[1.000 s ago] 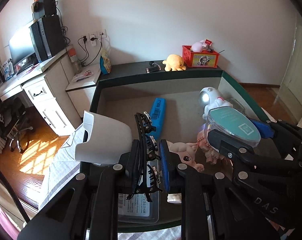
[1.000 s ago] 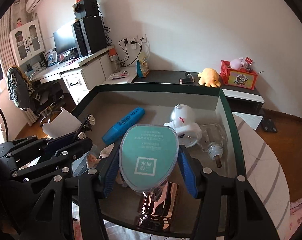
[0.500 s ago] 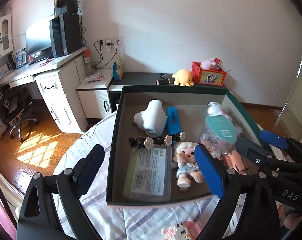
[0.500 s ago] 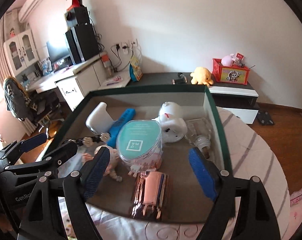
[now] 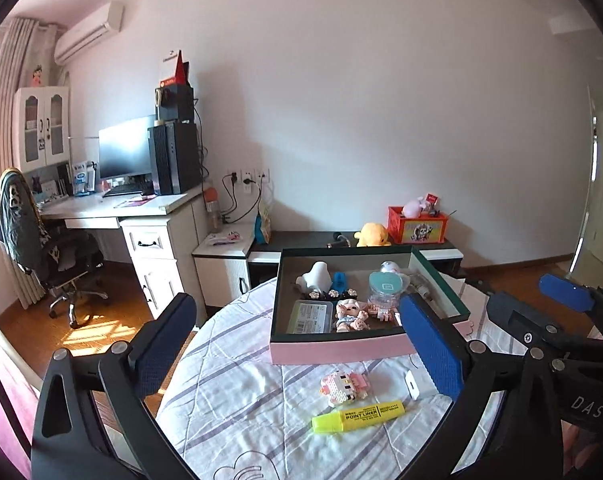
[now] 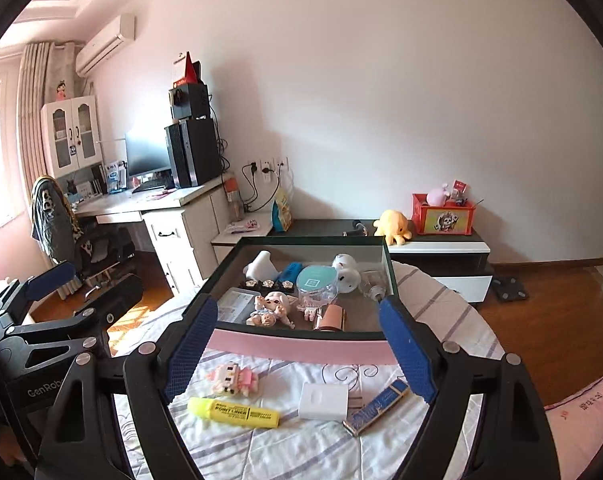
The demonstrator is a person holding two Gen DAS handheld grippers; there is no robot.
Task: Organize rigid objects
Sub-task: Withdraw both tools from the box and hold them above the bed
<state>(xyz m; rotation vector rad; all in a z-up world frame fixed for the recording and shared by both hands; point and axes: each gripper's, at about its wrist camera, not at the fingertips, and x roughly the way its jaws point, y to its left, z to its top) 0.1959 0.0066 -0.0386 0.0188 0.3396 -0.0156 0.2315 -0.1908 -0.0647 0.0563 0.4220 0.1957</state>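
Note:
A pink box with a dark green rim (image 5: 337,350) (image 6: 301,347) sits on the round table and holds several objects: a teal-lidded jar (image 5: 383,289) (image 6: 316,283), a doll (image 5: 351,314) (image 6: 270,309), a black flower hair clip (image 5: 331,294), a blue case and a white astronaut toy (image 6: 346,274). In front of the box lie a yellow highlighter (image 5: 357,416) (image 6: 233,412), a pink block figure (image 5: 344,387) (image 6: 231,378), a white square piece (image 6: 323,401) and a blue-gold bar (image 6: 377,406). My left gripper (image 5: 301,354) and right gripper (image 6: 297,356) are both open and empty, held back above the table's near side.
The table wears a white striped cloth (image 5: 237,400). Behind it stand a low dark cabinet (image 6: 433,248) with a yellow plush and red box, and a white desk (image 5: 149,220) with a monitor. An office chair (image 5: 61,264) stands at the left.
Both grippers let go: the left released the hair clip and the right released the teal-lidded jar inside the box. Both opened wide and pulled back and up from the box.

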